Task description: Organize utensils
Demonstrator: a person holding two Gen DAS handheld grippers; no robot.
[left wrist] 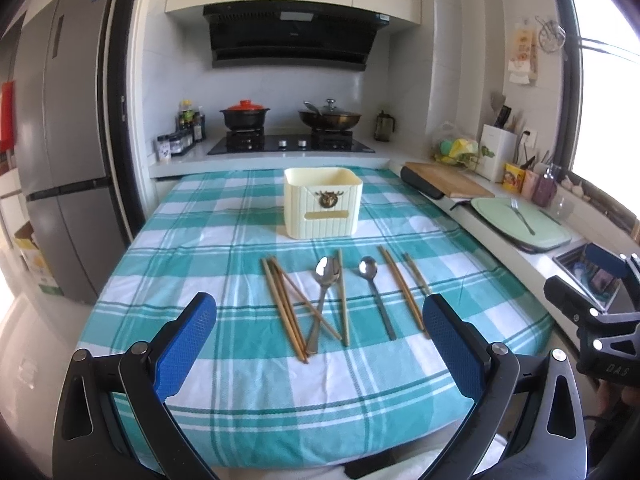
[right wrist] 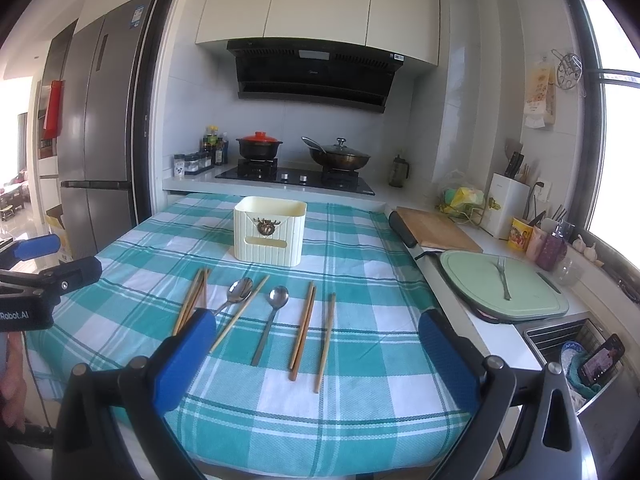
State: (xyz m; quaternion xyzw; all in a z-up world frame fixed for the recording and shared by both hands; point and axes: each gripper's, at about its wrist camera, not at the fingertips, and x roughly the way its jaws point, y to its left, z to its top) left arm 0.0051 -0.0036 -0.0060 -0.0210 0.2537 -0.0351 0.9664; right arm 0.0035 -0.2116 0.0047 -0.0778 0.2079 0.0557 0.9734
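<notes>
A cream ribbed holder box (left wrist: 323,203) (right wrist: 270,231) stands on the teal checked tablecloth (left wrist: 200,248) (right wrist: 360,280). In front of it lie several wooden chopsticks (left wrist: 285,309) (right wrist: 303,332) and two steel spoons (left wrist: 325,292) (left wrist: 376,294) (right wrist: 271,322), some crossing each other. My left gripper (left wrist: 320,312) is open and empty, above the table's near edge. My right gripper (right wrist: 318,330) is open and empty too, to the right of the left one; its body shows in the left wrist view (left wrist: 596,320).
A counter on the right holds a green cutting board (right wrist: 504,286) with a fork (right wrist: 503,278), a wooden board (right wrist: 436,234) and a knife block (right wrist: 508,204). Behind the table is a stove with a pot (left wrist: 245,114) and a wok (left wrist: 329,117). A fridge (left wrist: 68,152) stands on the left.
</notes>
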